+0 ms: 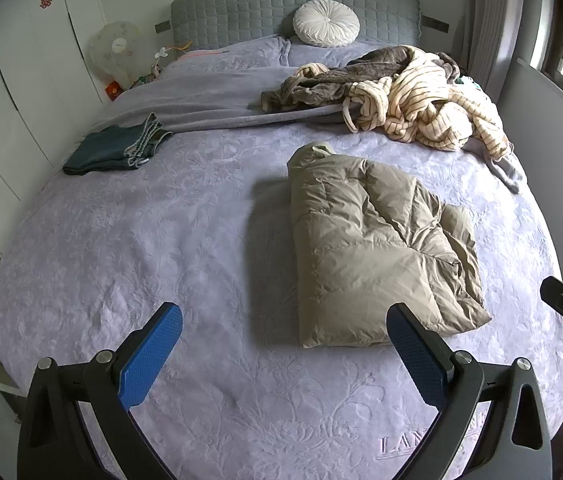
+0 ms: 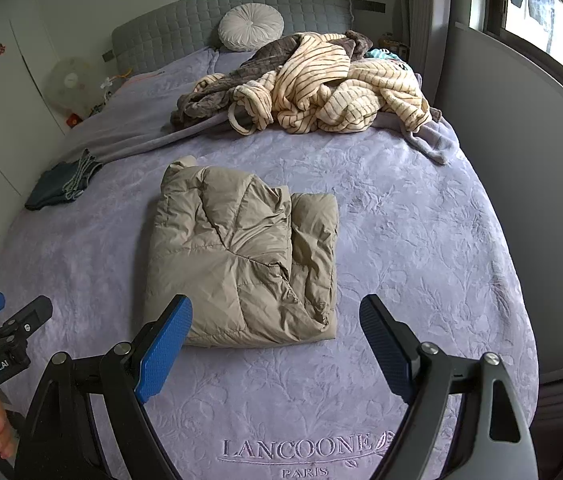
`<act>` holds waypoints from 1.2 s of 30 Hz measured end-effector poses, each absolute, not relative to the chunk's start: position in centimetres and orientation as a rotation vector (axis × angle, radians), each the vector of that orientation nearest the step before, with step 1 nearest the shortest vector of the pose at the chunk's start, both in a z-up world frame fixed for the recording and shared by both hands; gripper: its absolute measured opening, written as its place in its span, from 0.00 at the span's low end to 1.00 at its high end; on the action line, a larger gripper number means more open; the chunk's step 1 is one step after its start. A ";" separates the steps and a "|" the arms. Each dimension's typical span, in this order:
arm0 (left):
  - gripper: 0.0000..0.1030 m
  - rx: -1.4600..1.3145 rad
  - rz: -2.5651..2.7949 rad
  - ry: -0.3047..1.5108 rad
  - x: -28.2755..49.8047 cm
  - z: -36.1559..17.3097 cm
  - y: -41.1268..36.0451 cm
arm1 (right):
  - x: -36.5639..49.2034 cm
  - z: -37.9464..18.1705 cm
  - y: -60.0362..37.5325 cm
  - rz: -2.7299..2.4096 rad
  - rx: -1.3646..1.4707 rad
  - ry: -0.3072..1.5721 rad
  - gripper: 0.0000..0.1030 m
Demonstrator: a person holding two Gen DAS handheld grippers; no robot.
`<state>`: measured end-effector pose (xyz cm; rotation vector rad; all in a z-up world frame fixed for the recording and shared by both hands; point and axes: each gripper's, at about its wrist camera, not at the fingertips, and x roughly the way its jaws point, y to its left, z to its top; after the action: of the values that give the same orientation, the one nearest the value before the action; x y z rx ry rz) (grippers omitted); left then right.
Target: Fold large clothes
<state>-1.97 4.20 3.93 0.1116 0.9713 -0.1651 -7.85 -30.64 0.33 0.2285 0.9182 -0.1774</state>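
**Puffy jacket folded, both claws hang empty above the bed**

Here we are over the bed [image 2: 421, 240], and the tan puffer jacket [image 2: 245, 256] lies in a neat rectangle just ahead of the right claw [image 2: 275, 344], its near hem sitting just beyond the fingertips. That claw stands wide, nothing between its blue pads. Over on the left claw [image 1: 283, 350], the same story: spread wide, empty, with the jacket [image 1: 377, 248] ahead and off to its right side.

How will this one handle? By the look of it, light and soft, full of air, with a smooth shell that may well slip out of a shallow pinch. It will likely spring back open if pressed only lightly. The best bite looks like the near hem corners, where the layers stack thick, taking all layers at once.

Far ahead of both claws, a heap of striped and brown robes [image 2: 321, 84] waits near the headboard, surely next in line. Well off to the left, dark folded jeans [image 1: 115, 150] lie flat.
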 end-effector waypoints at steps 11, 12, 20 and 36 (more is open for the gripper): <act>0.99 0.113 -0.161 0.973 -1.9 3.9 4.3 | -7.7 0.3 -30.7 -0.174 0.227 0.920 0.85; 0.99 0.114 -0.160 0.972 -1.9 3.9 4.3 | -7.7 0.3 -30.8 -0.175 0.228 0.920 0.85; 0.99 0.117 -0.158 0.972 -1.8 3.8 4.5 | -7.8 0.3 -30.7 -0.173 0.230 0.921 0.85; 0.99 0.117 -0.158 0.973 -1.8 3.9 4.5 | -7.7 0.3 -30.7 -0.172 0.229 0.920 0.85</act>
<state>-1.75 4.49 3.88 0.1170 0.9726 -0.1581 -7.73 -30.73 0.32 0.2286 0.9205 -0.1717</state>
